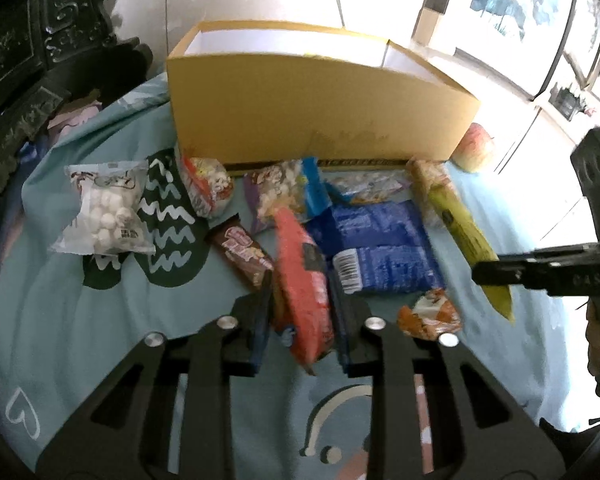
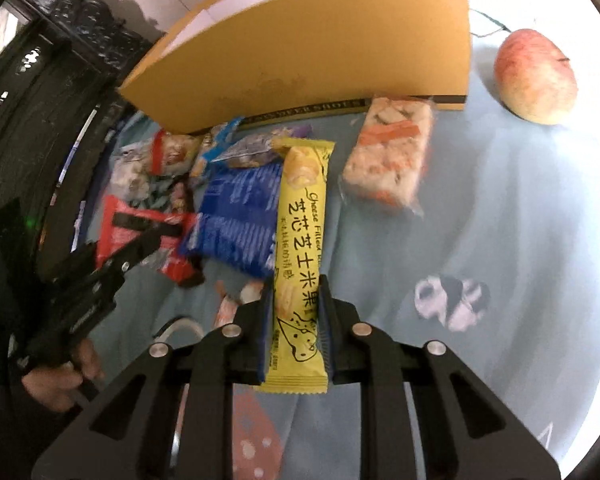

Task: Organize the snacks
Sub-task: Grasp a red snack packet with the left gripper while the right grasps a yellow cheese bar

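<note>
So I've got a snack in each hand right now. My left gripper [image 1: 302, 320] is clamped tight on the red snack pack [image 1: 302, 280], pinching it edge-on near its lower end, with most of the pack sticking out forward over the pile. My right gripper [image 2: 296, 320] is squeezed shut on the yellow cheese rice bar [image 2: 302, 248], gripping it near the bottom so the long top half hangs out in front.

Both look lifted a bit off the blue bedsheet [image 1: 80, 320]. The cardboard box [image 1: 320, 108] sits just behind the pile, open at the top, and that's where I reckon these go.

Still lying around: the blue biscuit pack [image 1: 380, 248], a chocolate bar [image 1: 242, 252], a marshmallow bag [image 1: 104, 208] off to the side, the rice cracker block [image 2: 388, 160], and an apple [image 2: 536, 76] beside the box.

What worries me: both wrappers are slick and held by one end, so they could swivel or slip on the way over. The box wall is tall too, so a dangling end may catch the rim. And my two hands are close, so they might bump.
</note>
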